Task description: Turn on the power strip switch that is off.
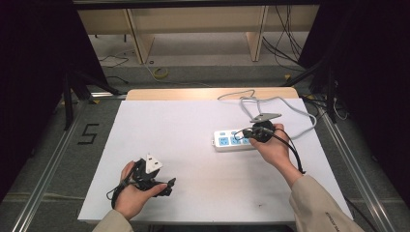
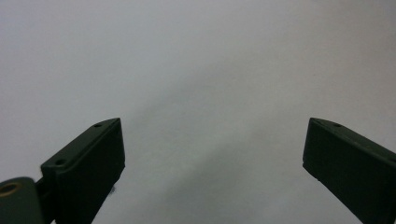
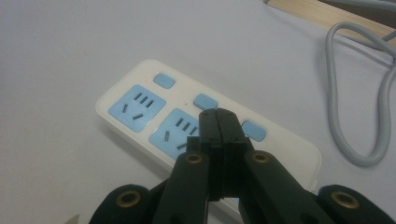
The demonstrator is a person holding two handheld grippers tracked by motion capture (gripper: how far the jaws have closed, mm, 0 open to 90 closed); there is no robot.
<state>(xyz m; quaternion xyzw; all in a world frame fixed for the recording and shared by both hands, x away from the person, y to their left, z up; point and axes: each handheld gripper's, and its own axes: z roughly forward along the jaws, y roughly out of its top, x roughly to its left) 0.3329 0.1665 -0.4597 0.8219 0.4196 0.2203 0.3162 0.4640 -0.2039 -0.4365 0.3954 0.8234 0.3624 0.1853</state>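
A white power strip (image 1: pixel 229 140) with blue sockets and blue switch buttons lies right of the table's middle. Its grey cable (image 1: pixel 290 104) loops toward the far right corner. My right gripper (image 1: pixel 246 131) is shut with nothing between its jaws. In the right gripper view its joined tips (image 3: pixel 218 116) hover over the strip (image 3: pixel 140 105), just beside the middle blue button (image 3: pixel 205 101). I cannot tell whether they touch it. My left gripper (image 1: pixel 159 178) rests near the front left, wide open. Bare white table (image 2: pixel 210 70) shows between its fingers (image 2: pixel 93 158).
The white table top (image 1: pixel 183 125) ends in a wooden strip (image 1: pixel 208 93) at the far edge. The grey cable (image 3: pixel 355 121) curls close to the strip's right end. Black stands and loose floor cables (image 1: pixel 285 43) flank the table.
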